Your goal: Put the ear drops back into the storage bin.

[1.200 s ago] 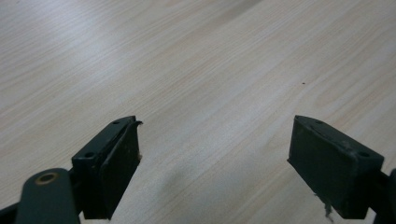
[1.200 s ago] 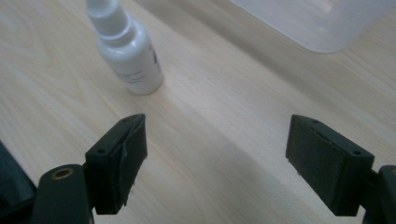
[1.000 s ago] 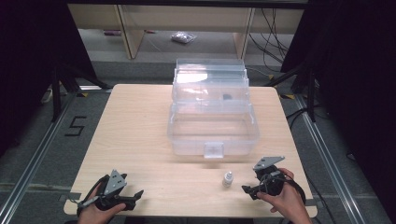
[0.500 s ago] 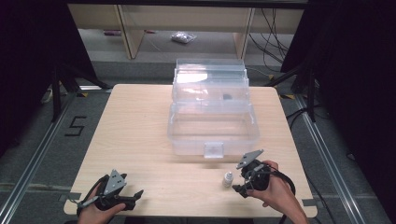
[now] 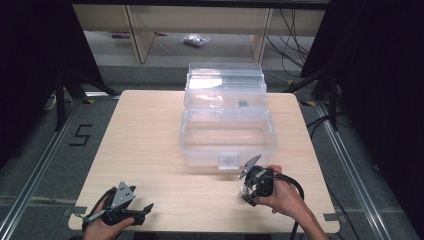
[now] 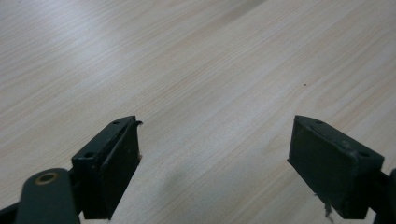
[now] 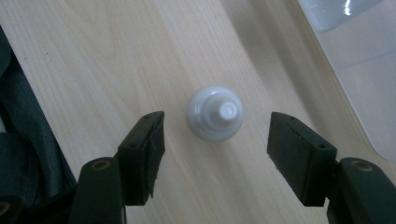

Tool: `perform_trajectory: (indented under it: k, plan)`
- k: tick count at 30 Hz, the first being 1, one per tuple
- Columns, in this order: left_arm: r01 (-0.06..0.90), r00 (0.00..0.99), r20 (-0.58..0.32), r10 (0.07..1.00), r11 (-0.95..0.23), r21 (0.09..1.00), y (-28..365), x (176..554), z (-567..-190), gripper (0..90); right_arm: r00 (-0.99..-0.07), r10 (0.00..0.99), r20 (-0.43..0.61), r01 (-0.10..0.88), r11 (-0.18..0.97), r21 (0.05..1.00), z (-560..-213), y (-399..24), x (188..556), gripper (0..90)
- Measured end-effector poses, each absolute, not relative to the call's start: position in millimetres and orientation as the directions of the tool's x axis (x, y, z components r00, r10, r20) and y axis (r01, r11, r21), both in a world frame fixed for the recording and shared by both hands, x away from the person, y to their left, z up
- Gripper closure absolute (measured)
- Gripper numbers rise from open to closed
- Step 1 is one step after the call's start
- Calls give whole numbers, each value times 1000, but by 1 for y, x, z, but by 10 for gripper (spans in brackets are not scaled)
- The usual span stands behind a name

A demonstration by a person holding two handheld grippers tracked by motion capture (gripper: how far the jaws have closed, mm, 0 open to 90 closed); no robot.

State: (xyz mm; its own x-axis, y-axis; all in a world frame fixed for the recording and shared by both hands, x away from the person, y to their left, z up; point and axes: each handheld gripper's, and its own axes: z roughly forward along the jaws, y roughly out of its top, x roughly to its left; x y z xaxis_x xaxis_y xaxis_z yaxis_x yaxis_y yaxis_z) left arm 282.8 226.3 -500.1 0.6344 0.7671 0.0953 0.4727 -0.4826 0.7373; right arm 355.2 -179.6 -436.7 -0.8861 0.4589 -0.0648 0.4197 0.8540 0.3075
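The right gripper, jaws just closing but not yet touching, straddles a small upright white plastic bottle on the pale wooden table; an off-centre squeeze could topple it.

I see a small white bottle on my pale wood-grain table, beside a clear plastic box.
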Motion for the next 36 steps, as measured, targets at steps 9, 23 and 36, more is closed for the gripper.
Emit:
perform_trajectory:
  k: [9, 23, 36]
  plan:
    - [474, 629, 82, 773, -465, 747, 226, 283, -501, 158, -895, 442, -57, 415, 873, 255, -443, -169, 364, 424]
    - [472, 625, 92, 775, -470, 746, 226, 283, -501, 158, -907, 418, -39, 405, 896, 185, -452, -159, 371, 524]
    - [468, 653, 111, 749, -514, 718, 229, 283, -498, 159, -912, 407, -52, 393, 903, 174, -444, -158, 371, 601]
